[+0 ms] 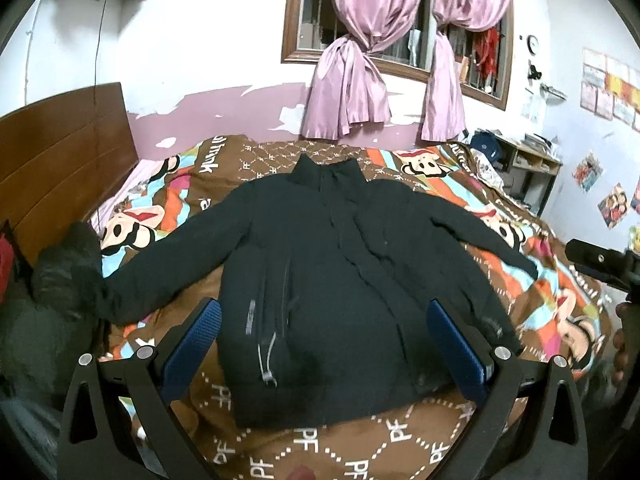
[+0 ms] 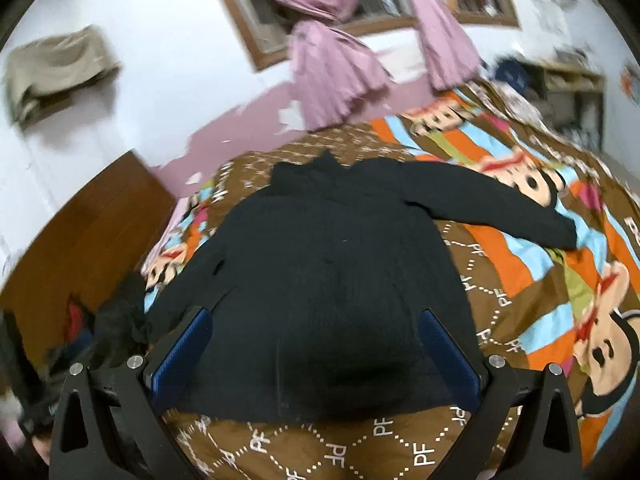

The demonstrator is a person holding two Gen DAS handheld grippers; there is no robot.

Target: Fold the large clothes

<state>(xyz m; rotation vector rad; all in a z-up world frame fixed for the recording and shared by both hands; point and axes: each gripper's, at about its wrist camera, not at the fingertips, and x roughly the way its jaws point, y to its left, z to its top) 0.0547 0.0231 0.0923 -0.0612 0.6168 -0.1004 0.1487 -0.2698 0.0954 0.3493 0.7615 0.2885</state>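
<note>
A large black jacket (image 1: 320, 264) lies spread flat on the bed, collar toward the far wall, both sleeves stretched out to the sides. It also shows in the right wrist view (image 2: 324, 272). My left gripper (image 1: 324, 344) is open and empty, its blue pads hovering above the jacket's lower hem. My right gripper (image 2: 316, 352) is open and empty, also over the lower part of the jacket. Part of the right gripper's body shows at the right edge of the left wrist view (image 1: 600, 264).
The bed has a brown, striped cartoon-print quilt (image 1: 360, 440). A wooden headboard (image 1: 60, 160) stands at the left, with dark clothes piled below it (image 1: 60, 280). Pink curtains (image 1: 352, 80) hang at the window. A shelf (image 1: 532, 164) stands at the far right.
</note>
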